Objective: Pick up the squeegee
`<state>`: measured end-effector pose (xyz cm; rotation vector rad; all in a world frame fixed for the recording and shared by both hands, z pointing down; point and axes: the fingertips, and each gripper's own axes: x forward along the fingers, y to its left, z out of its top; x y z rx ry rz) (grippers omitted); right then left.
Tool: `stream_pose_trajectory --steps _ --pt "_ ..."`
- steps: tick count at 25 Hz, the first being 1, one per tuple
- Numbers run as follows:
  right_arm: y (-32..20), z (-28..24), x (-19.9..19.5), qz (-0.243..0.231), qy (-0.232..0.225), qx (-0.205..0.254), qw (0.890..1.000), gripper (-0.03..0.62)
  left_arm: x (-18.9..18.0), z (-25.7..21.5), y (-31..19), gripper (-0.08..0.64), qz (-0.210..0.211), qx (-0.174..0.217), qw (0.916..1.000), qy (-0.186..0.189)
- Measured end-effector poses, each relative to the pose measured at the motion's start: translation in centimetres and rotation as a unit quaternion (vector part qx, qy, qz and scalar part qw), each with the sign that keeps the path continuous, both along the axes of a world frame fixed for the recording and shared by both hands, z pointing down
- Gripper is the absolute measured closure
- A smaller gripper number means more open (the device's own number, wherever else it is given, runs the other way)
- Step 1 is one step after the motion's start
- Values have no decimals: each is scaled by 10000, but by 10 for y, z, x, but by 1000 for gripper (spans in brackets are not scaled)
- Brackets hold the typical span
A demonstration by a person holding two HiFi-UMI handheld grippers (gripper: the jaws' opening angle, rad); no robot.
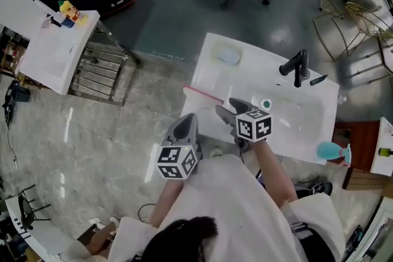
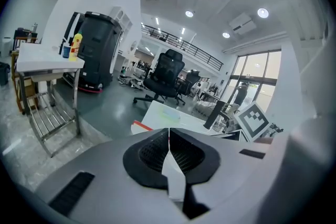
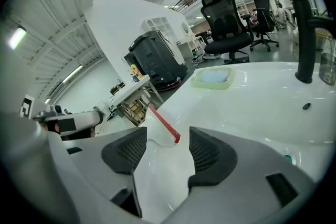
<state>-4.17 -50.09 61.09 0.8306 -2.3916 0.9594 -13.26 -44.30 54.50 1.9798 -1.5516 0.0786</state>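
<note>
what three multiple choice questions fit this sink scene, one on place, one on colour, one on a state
1. Where does the squeegee lie? A on the floor; B on the white counter, near its edge; C on the office chair.
2. What colour is its blade? A red; B blue; C black.
3. How does the right claw stand? A shut on the squeegee; B open, squeegee just ahead; C shut, empty.
Key: 1 B, the head view shows it on the counter; 2 A, the right gripper view shows a red strip; 3 B, its jaws stand apart, touching nothing.
</note>
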Motion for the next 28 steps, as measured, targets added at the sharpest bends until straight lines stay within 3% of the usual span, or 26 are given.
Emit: stream_pose_trajectory --steps 16,28 --pt "-10 36 -13 -310 31 -515 9982 350 -18 13 -9 534 -181 -202 9996 -52" --pt "-8 44 -26 -546 -346 -833 9944 351 -25 13 -12 534 -99 -181 9997 -125"
